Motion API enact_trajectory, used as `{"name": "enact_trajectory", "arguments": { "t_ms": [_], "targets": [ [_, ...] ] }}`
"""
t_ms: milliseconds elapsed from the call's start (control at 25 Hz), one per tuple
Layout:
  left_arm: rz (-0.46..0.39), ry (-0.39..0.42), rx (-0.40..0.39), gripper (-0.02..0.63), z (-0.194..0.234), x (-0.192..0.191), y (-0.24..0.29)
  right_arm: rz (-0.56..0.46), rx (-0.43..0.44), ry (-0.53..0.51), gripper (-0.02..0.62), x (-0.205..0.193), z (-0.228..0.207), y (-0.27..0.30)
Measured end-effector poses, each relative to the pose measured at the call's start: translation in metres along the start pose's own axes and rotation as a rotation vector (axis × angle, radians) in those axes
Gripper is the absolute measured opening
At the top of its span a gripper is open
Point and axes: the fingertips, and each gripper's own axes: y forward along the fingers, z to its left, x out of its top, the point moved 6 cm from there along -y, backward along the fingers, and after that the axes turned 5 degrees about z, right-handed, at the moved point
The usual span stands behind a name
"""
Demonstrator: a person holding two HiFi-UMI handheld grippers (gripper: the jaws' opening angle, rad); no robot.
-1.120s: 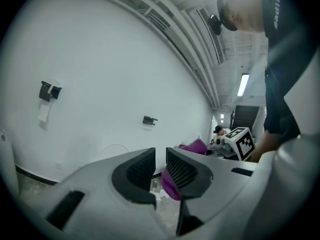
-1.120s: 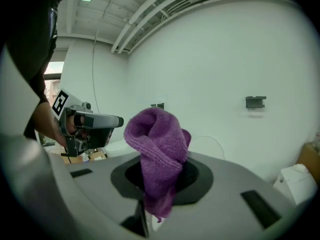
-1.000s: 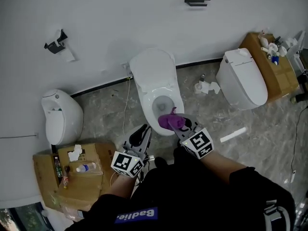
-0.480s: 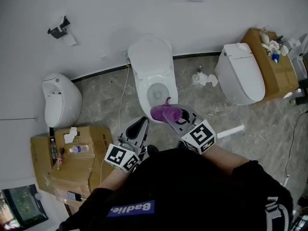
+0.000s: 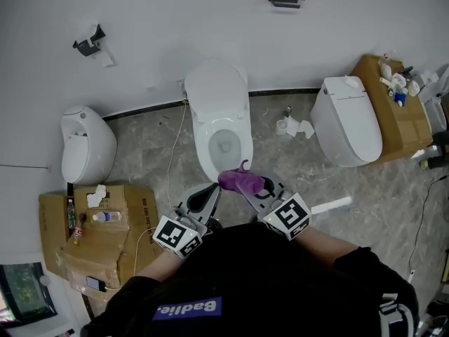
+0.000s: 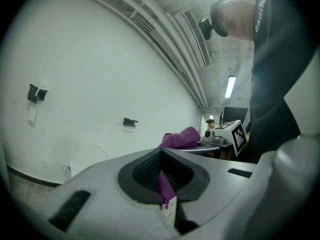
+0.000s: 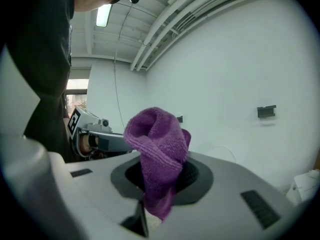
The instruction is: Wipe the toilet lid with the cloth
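The person stood over the open toilet [image 5: 203,146], whose toilet lid [image 5: 216,90] was raised against the white wall [image 5: 161,27], leaving the bowl uncovered. The purple cloth [image 5: 242,181] was held up just in front of the bowl's near rim, not touching the lid. The right hand-held gripper [image 5: 256,188] was clamped on it: in the right gripper view the cloth [image 7: 157,149] rose in a rolled bunch out of the closed jaws of that hand-held gripper [image 7: 161,176], and a short tail hung below the pads. The left hand-held gripper [image 5: 212,189] sat just beside the cloth's left end, pointing roughly level. In the left gripper view, that hand-held gripper [image 6: 161,171] had its jaws drawn narrow, with a thin strip of the purple fabric pinched in the seam between the pads, while the bulk of the cloth [image 6: 180,138] showed just beyond the tips. To the right, on the marbled floor [image 5: 140,167], stood a second toilet [image 5: 347,121] with its lid down, well apart from the cloth. A smaller white fixture [image 5: 88,153] stood to the left, near a cardboard box [image 5: 105,248] carrying a water bottle [image 5: 106,217].
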Motion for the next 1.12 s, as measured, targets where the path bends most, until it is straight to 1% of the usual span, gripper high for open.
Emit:
{"name": "enact_trajectory", "arguments": {
  "t_ms": [280, 440, 640, 1120],
  "targets": [
    [0.013, 0.044, -0.033, 0.017, -0.011, -0.003, 0.001, -0.006, 0.022, -0.003, 0.081, -0.006, 0.013, -0.003],
    [0.013, 0.043, -0.035, 0.017, -0.015, -0.003, -0.003, -0.006, 0.011, 0.001, 0.081, -0.006, 0.016, -0.007],
    [0.012, 0.075, -0.037, 0.017, -0.022, -0.001, -0.011, -0.008, 0.010, 0.001, 0.081, -0.006, 0.022, -0.011],
    [0.011, 0.079, -0.033, 0.017, -0.027, -0.001, -0.030, -0.003, 0.008, -0.008, 0.081, -0.004, 0.038, -0.015]
  ]
}}
